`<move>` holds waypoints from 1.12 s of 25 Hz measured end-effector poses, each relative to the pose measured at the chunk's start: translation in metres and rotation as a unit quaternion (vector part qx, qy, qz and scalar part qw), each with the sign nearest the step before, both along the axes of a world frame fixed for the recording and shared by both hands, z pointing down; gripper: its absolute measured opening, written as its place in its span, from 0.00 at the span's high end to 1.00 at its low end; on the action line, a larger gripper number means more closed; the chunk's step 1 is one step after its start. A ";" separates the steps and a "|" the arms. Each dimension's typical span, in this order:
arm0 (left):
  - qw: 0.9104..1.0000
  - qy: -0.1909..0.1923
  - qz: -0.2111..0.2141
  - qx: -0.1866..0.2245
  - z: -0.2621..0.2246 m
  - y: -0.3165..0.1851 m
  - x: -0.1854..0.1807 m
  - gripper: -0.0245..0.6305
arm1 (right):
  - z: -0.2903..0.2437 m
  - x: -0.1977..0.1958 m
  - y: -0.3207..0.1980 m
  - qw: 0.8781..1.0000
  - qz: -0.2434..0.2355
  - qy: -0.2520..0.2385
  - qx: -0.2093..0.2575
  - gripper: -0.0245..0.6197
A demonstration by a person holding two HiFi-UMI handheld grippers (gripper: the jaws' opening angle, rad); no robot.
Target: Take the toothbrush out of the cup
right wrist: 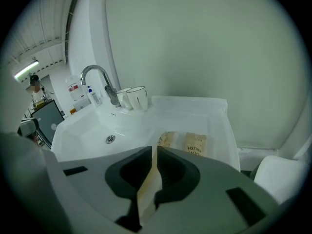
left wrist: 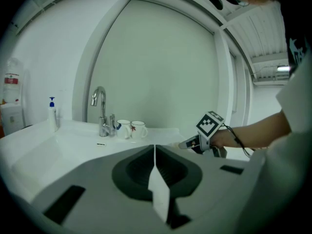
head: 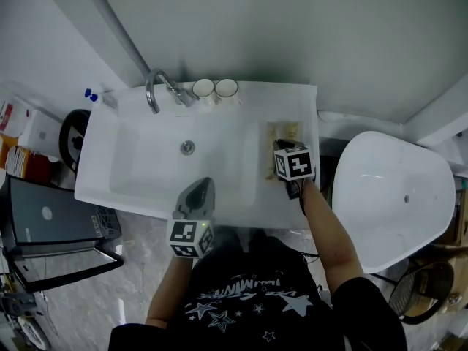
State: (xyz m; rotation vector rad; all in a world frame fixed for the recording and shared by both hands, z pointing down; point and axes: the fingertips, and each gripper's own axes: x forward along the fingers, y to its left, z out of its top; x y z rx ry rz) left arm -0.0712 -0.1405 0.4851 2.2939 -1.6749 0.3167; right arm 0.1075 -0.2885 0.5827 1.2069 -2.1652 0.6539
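Toothbrush packets (right wrist: 195,144) of tan paper lie flat on the sink ledge (head: 307,101) beneath the right gripper (head: 280,146), none in the cups (head: 203,88); light, thin, probably slippery, best pinched by an edge; its jaws and the left gripper (head: 203,184) jaws are closed, apparently empty.

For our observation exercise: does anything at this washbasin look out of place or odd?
Two brown paper packets lie flat on the basin's right ledge, and both cups by the tap look empty.
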 end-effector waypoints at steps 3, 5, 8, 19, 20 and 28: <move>1.000 0.002 -0.016 -0.005 0.004 0.012 0.002 0.93 | -0.011 -0.003 0.005 1.000 -0.013 -0.016 0.019 0.93; 1.000 0.006 -0.028 -0.008 0.005 0.019 0.003 0.93 | -0.017 -0.005 0.009 0.999 -0.016 -0.025 0.029 0.93; 0.999 0.011 -0.037 -0.010 0.006 0.031 0.002 0.93 | -0.026 -0.010 0.019 0.998 -0.022 -0.031 0.045 0.93; 0.997 0.026 -0.078 -0.002 0.013 0.064 -0.025 0.93 | -0.029 -0.051 0.063 0.995 -0.069 -0.044 0.064 0.93; 0.996 0.026 -0.084 -0.002 0.014 0.070 -0.029 0.93 | -0.029 -0.054 0.067 0.994 -0.074 -0.044 0.064 0.93; 0.989 0.035 -0.140 0.018 0.002 0.129 -0.061 0.93 | -0.039 -0.084 0.108 0.991 -0.104 -0.041 0.073 0.93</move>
